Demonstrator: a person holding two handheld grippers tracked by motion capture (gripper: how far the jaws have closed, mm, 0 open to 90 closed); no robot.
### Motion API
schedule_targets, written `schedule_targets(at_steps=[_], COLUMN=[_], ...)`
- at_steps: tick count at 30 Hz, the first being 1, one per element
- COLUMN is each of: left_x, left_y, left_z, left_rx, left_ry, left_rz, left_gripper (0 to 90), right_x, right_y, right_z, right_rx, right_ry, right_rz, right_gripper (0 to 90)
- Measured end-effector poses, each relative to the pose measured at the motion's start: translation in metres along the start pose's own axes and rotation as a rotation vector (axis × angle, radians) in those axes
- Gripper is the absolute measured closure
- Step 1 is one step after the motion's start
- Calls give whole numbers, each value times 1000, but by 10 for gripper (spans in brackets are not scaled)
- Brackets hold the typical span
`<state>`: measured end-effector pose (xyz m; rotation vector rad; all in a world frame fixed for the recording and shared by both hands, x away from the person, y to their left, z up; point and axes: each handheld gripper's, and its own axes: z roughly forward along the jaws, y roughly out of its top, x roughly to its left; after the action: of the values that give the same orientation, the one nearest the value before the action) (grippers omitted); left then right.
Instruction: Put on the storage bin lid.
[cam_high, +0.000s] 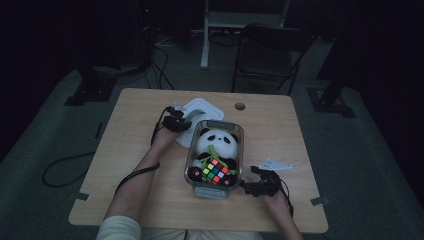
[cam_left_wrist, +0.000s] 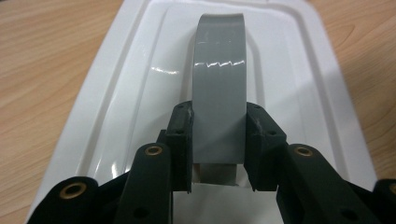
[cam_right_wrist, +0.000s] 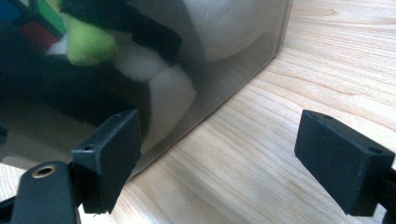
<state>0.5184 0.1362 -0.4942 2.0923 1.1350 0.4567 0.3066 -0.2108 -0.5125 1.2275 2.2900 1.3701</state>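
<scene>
Left tongs clamp the grey handle of the white lid near the desk's far edge, ready to lift onto the clear box; right tongs wait open, empty.

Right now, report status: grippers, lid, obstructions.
Left gripper shut on grey handle of white plastic lid. Right gripper open beside clear plastic box. Lid flat on table, nothing blocking.

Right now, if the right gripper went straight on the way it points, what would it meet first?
Probably the clear bin: its wall lies just ahead of the right gripper, whose jaws stand open over bare table. Depth is unclear.
</scene>
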Motion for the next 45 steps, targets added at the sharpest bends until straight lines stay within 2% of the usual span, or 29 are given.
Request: schedule_targets(at_steps=[1,8,17,22,29,32,35,37,40,43,45], left_x=[1,9,21,19,15,11,9,10,11,12,12], left_y=[0,-2,-10,-12,-12,-11,-9,-9,-9,-9,-8], left_z=[-3,-30,-81,-109,-143,-156,-167,-173,-181,-189,-194], left_rx=[-5,-58,-129,-147,-179,-201,-215,-222,-240,-259,-272], left_ry=[-4,3,32,68,64,59,82,71,84,79,63], left_rz=[-17,-36,-53,-16,-4,-3,9,0,8,-2,-6], left_gripper=[676,676,676,676,676,676,676,676,676,676,676], right_x=[0,3,13,21,34,41,47,52,59,67,71], right_y=[0,1,4,8,15,18,22,25,29,33,36], right_z=[0,0,8,15,30,38,45,50,58,67,73], right_rx=[0,-4,9,15,23,39,43,43,47,59,65], right_ry=[0,-1,22,22,32,16,21,28,49,58,40], right_rz=[0,-3,-21,-34,-49,-57,-66,-73,-83,-92,-105], right_gripper=[142,144,144,143,135,134,134,134,134,124,124])
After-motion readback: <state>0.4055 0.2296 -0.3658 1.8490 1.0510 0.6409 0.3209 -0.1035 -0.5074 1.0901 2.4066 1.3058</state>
